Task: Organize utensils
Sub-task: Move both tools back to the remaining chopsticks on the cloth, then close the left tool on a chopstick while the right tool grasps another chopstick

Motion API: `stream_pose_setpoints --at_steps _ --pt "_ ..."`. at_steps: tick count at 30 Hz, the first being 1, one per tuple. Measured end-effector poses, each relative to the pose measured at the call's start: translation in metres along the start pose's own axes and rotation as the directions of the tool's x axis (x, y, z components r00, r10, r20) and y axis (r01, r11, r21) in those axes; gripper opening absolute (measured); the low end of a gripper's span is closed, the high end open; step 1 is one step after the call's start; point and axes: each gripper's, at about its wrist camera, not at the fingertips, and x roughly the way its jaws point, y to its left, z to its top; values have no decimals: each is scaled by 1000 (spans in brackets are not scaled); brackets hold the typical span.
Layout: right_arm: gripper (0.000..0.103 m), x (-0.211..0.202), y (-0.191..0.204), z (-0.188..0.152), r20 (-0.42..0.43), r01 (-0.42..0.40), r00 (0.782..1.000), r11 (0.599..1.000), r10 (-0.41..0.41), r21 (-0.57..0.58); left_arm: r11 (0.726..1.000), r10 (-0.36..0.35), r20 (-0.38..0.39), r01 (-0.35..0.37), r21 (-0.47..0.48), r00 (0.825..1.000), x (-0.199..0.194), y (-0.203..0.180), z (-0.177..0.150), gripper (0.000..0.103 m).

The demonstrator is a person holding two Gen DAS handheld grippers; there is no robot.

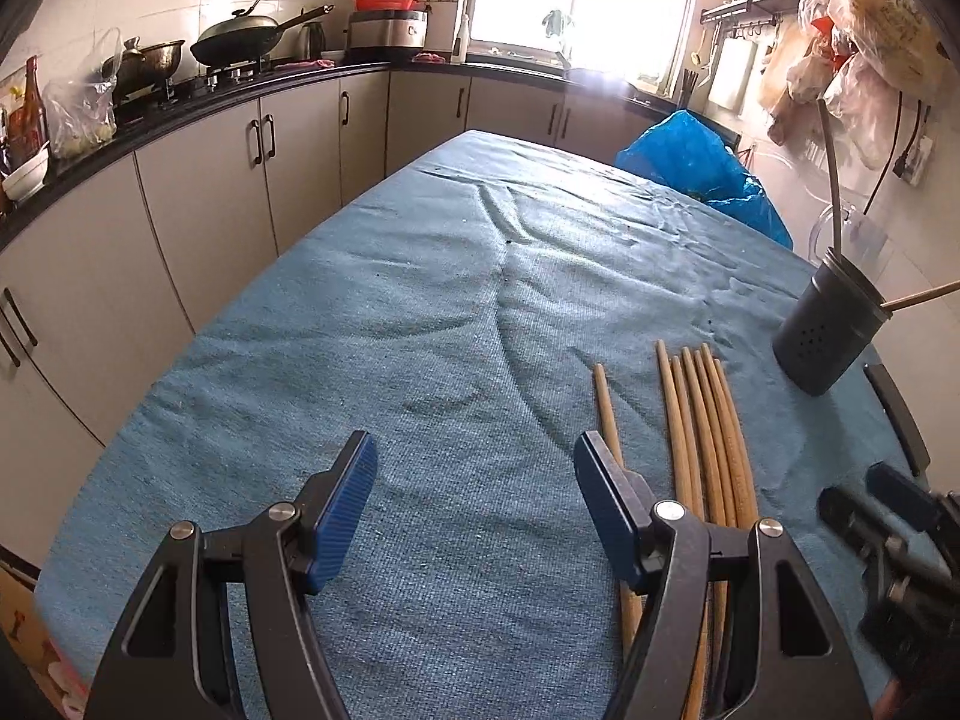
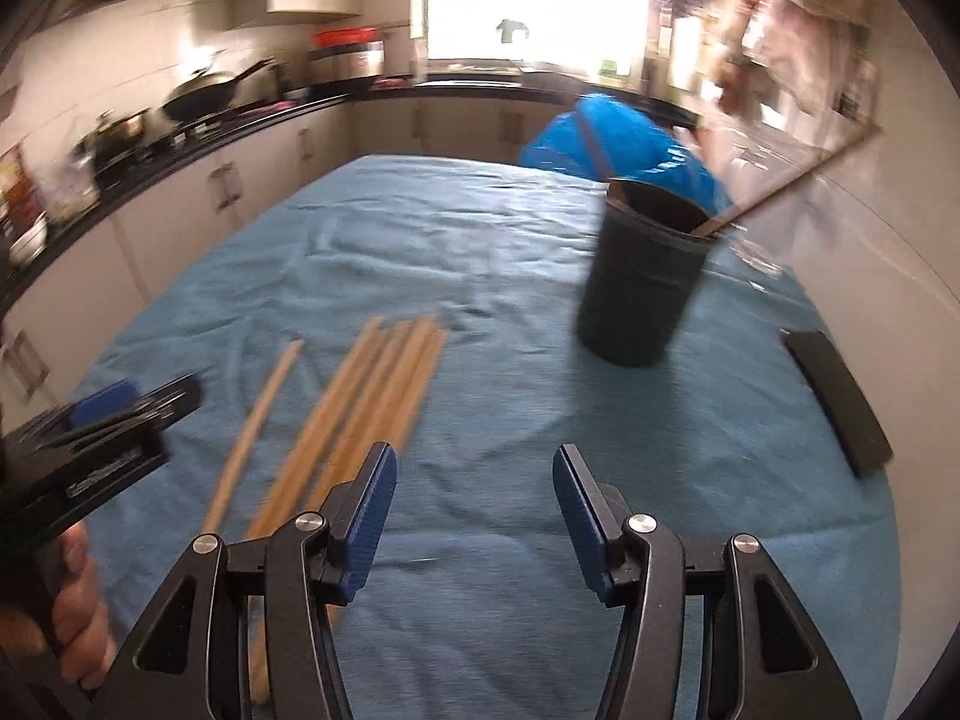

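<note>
Several wooden chopsticks lie side by side on the blue cloth, one single chopstick a little apart to their left. A dark utensil holder stands at the right with one chopstick and a grey handle in it. My left gripper hovers open over bare cloth, its right finger over the near end of the single chopstick. In the right wrist view the chopsticks lie left of centre and the holder stands ahead. My right gripper is open and holds nothing; the picture is blurred by motion.
A flat black object lies on the cloth near the right edge. A blue plastic bag sits at the table's far right corner. Kitchen counter with pans runs along the left. A hand grips the left tool.
</note>
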Motion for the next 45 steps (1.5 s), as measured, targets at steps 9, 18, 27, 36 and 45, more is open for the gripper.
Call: stream_pose_setpoints --at_steps 9,18,27,36,45 --pt "59 24 29 -12 -114 -86 991 990 73 -115 1000 1 -4 -1 7 1000 -1 0 0 67" --pt "59 34 -2 -11 -155 116 980 991 -124 -59 999 7 -46 -6 32 999 3 -6 2 67" --pt "59 10 -36 -2 -74 104 992 992 -98 76 975 -188 -207 208 74 960 14 -37 29 32" --pt "59 -7 -52 -1 -23 18 1000 987 -15 162 955 -238 -396 287 69 887 69 -77 66 13" --pt "59 -16 -67 -4 -2 -15 1000 980 15 196 967 -165 -458 235 98 874 106 -97 71 6"
